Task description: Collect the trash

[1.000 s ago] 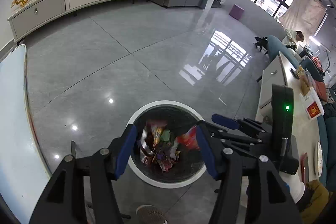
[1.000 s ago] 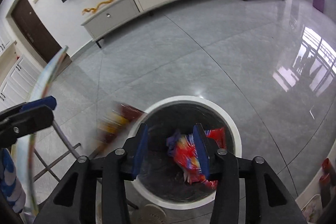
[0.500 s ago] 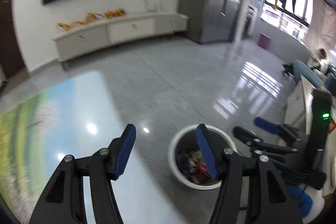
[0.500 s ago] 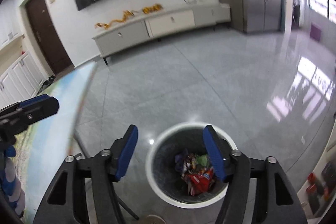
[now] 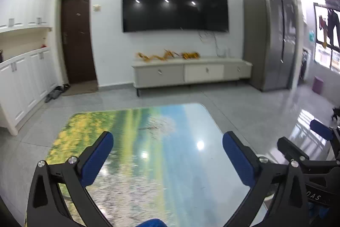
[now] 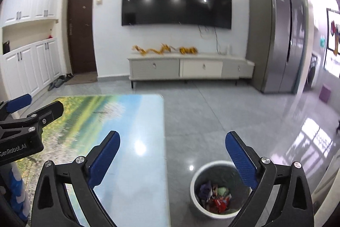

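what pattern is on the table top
A landscape print on the table: yellow-green fields at left, blue sky at right. The left wrist view shows it best.

Table: the table (image 5: pixel 148 142) had a glossy top printed with a landscape, showing only light glare.
Floor: the grey tiled floor (image 6: pixel 191 112) carried a trash bin (image 6: pixel 220 188) holding wrappers, just beside the table.

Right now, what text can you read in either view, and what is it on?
"GenRobot.AI": on the left gripper body, in the right wrist view.
"DAS": on the right gripper body, in the left wrist view; the start is cut off.
Wrappers in the bin: print too small and blurred.
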Available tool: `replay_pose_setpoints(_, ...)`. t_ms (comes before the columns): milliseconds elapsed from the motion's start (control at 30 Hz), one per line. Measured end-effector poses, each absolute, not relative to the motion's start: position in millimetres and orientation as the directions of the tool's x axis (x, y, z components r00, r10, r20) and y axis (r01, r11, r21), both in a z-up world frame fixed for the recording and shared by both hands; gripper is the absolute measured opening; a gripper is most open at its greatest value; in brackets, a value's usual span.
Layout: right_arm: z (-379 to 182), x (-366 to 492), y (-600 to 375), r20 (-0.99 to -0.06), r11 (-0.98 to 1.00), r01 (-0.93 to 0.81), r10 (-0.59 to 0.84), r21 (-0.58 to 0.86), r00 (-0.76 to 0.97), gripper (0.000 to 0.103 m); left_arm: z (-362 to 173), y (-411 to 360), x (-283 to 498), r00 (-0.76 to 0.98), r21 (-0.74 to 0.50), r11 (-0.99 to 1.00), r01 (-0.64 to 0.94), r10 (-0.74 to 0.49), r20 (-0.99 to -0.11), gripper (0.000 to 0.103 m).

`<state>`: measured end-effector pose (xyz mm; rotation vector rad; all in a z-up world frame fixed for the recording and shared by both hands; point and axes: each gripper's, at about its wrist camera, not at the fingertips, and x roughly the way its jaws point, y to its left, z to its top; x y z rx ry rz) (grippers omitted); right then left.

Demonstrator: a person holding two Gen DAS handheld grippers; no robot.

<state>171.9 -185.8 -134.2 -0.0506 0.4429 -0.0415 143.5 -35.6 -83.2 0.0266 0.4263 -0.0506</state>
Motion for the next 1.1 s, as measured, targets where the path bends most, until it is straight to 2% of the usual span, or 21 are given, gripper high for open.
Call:
replay_pose_setpoints(100, -121.2, 157.9, -169.4, -0.387, 0.996, 0.023, -0.053, -0.081, 0.92, 0.102, -71.3, -13.8, 127.7, 0.926, 0.004, 1.0, 0.018, -0.015, -0.377, 0.103)
replay_pose_setpoints(533, -94.5, 114.9, -142.1, -0.303, 0.995, -0.01, -0.022, -0.101, 0.953, 0.102, -43.8, 30.1, 73.7, 0.955, -0.036, 0.995, -0.095, 0.081, -0.285, 0.103)
replay_pose_setpoints(867, -81.9, 93.5, -141.7, -0.252, 0.996, -0.013, -0.01, -0.091, 0.968, 0.102, -32.5, 30.8, 48.7, 0.968, -0.035, 0.994, -0.1, 0.089, -0.235, 0.103)
replay_pose_setpoints(1100, -80.8, 89.6, -141.2, -0.238, 0.996, -0.007, -0.014, -0.089, 0.971, 0.102, -33.6, 36.7, 44.3, 0.966, -0.048, 0.991, -0.121, 0.106, -0.235, 0.103)
